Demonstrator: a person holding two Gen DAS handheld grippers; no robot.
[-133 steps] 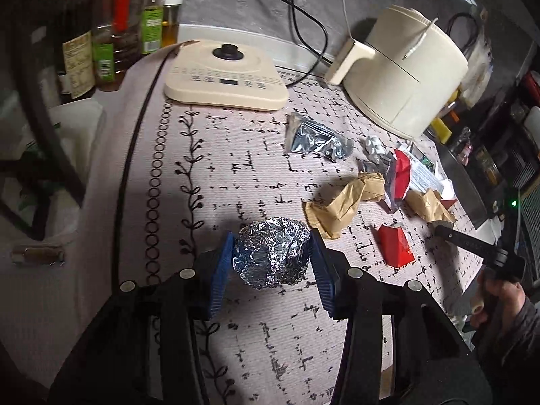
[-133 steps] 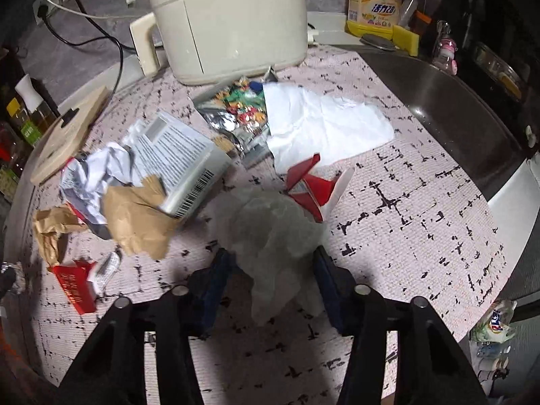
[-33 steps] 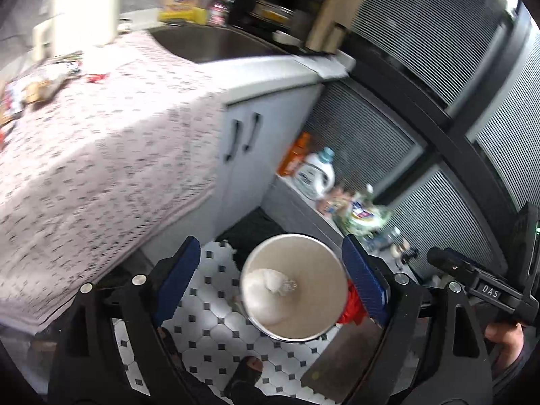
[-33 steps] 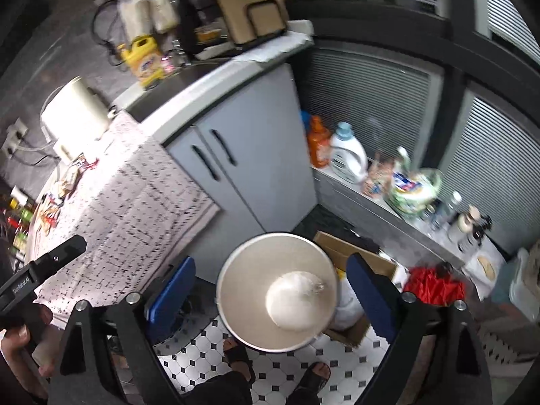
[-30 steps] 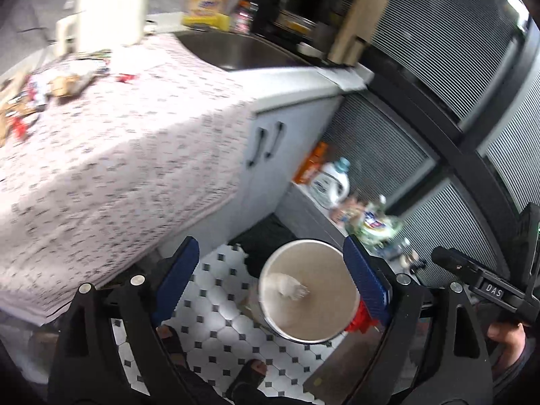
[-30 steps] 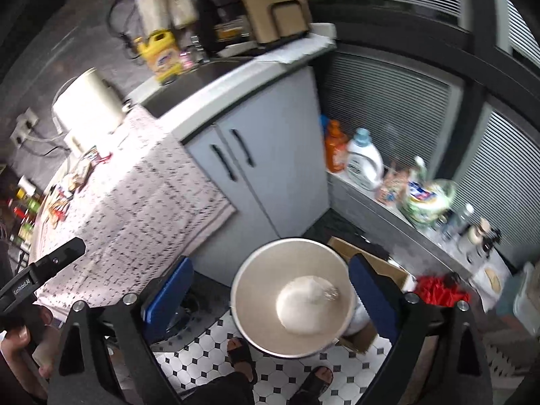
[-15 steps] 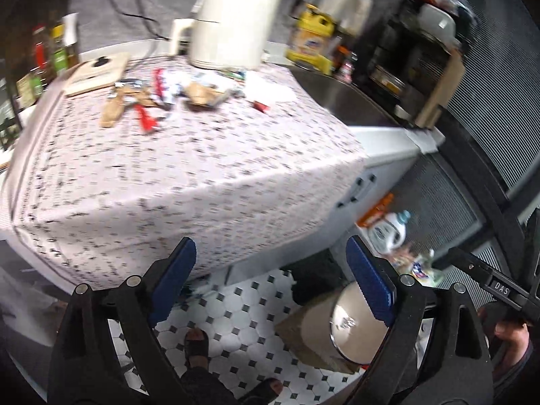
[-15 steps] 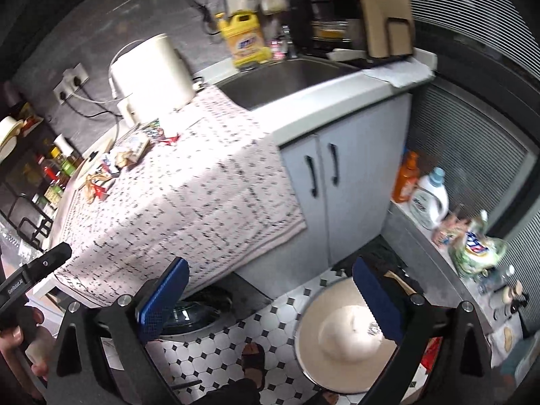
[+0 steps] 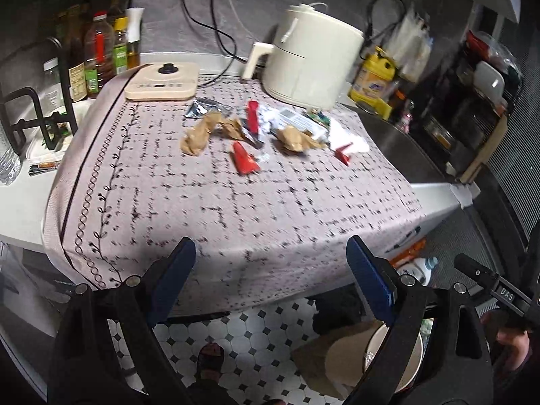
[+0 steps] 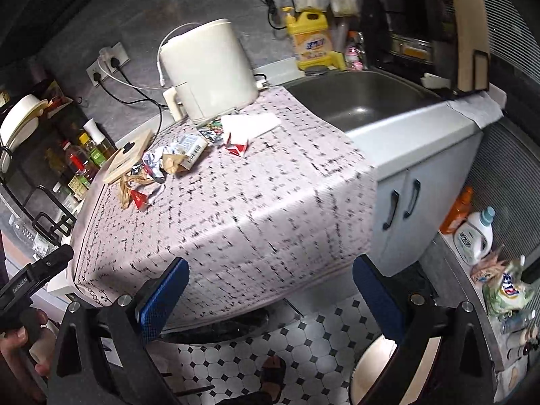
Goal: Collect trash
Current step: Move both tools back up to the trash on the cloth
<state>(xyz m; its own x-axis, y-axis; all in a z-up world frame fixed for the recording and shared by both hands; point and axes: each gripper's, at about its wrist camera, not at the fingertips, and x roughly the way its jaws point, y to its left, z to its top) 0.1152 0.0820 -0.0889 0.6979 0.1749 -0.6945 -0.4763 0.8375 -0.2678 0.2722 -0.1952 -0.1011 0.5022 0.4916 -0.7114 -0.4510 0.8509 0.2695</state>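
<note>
Hovering wide open and empty before the table [image 9: 236, 209], left hand-held gripper [image 9: 270, 270], right hand-held gripper [image 10: 270, 283] likewise, crumpled brown paper [image 9: 197, 133], red wrapper [image 9: 243, 162] and foil scraps [image 10: 153, 165] lying on the table's far half beside the cream appliance [image 9: 310, 71], bin [image 10: 381, 371] on the floor below right.

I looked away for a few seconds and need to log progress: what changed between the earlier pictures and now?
Both grippers let go of their loads: the left gripper no longer clamps the foil ball, the right gripper no longer holds the crumpled plastic. Both now stand open and empty, swung from above the bin back toward the table. The brown paper, red wrappers and air fryer stayed put.
</note>
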